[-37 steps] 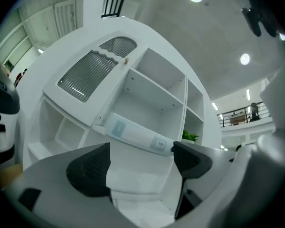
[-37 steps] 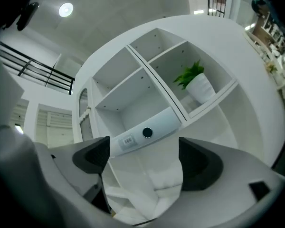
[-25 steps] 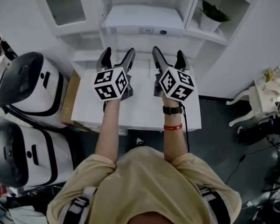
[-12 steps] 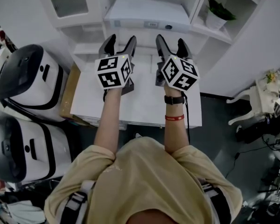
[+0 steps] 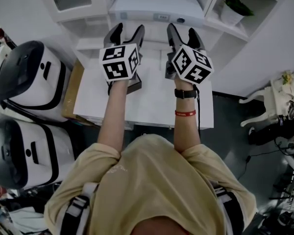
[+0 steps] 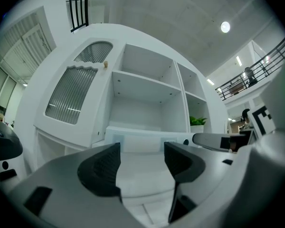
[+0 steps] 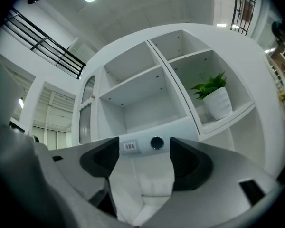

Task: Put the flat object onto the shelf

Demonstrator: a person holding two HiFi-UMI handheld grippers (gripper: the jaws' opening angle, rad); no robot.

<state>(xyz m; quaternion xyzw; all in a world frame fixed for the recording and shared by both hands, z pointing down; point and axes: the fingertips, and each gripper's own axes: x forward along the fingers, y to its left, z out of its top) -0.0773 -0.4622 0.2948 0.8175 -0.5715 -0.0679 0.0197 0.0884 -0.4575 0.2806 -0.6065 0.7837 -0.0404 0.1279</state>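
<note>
Head view: the flat object [image 5: 154, 4], a white slab, lies in the bottom middle bay of the cabinet [image 5: 100, 4], at the far edge of the white table [image 5: 152, 102]. Its long axis runs left-right, crosswise to both claws. The left gripper [image 5: 127, 29] and right gripper [image 5: 182, 31] sit side by side just on the near side of the flat object, pointing roughly level at its front face. Their tips are near that face, not touching as far as I can tell. Neither hand is clearly nearer. The left faces the slab's left part. The right faces the stretch with the label [image 7: 129, 147] and a dark round spot [image 7: 156, 143].

Claws, left gripper view: the jaws are partly spread and have just been closing, with nothing between the pads. Only the table top and the flat object's front edge show through the gap, beyond the tips. The right gripper view is the same: partly spread, just been closing, pads bare. Neither claw holds anything.

The shelf [image 6: 142, 83] is the empty board directly above the flat object, in the same bay. A potted plant [image 7: 216, 99] stands up and to the right of the flat object, in the next bay.

Judgement: both claws probably need to take the front edge, then lift the slab to the board. It is wide, so an uneven grip could tilt it.
</note>
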